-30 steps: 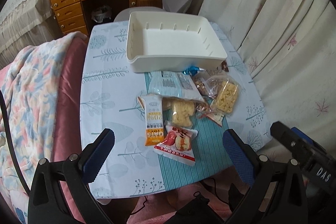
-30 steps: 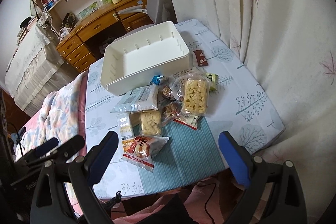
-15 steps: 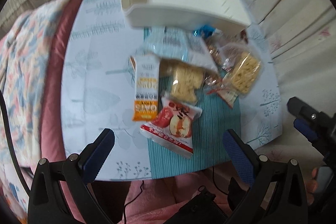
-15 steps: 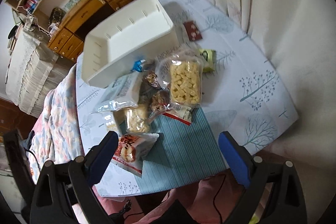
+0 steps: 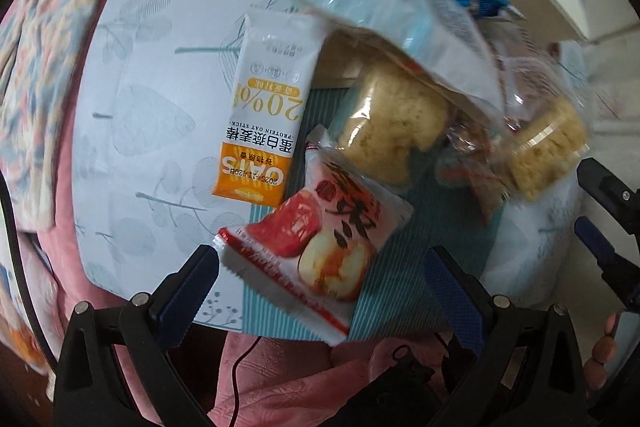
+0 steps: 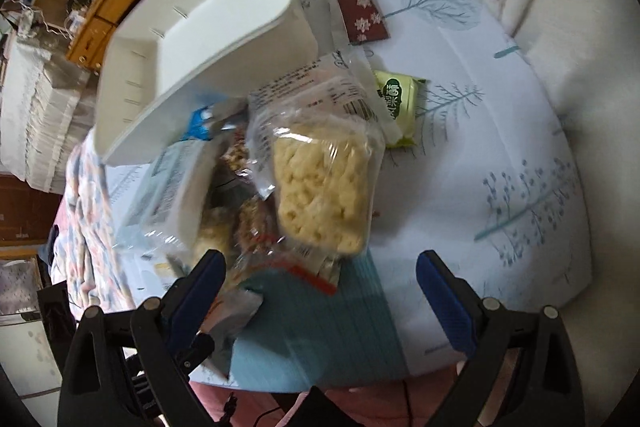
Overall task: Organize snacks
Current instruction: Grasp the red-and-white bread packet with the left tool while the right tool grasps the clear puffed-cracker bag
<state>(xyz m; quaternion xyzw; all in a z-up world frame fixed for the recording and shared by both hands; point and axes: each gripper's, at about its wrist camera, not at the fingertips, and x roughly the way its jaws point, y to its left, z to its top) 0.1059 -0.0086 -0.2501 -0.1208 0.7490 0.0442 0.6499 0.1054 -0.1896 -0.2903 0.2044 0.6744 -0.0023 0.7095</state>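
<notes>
Snacks (image 5: 340,163) lie heaped beneath both spread, empty hand-held grippers (image 5: 320,279) (image 6: 320,279).

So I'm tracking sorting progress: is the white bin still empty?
Empty as far as visible: the white bin shows bare floor in the right wrist view, with snacks lying outside it. Its near corner is hidden.

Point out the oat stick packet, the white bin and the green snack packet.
oat stick packet (image 5: 264,115), left wrist view, middle of its front.
white bin (image 6: 224,23), right wrist view, inner floor.
green snack packet (image 6: 398,103), right wrist view, printed face.
</notes>
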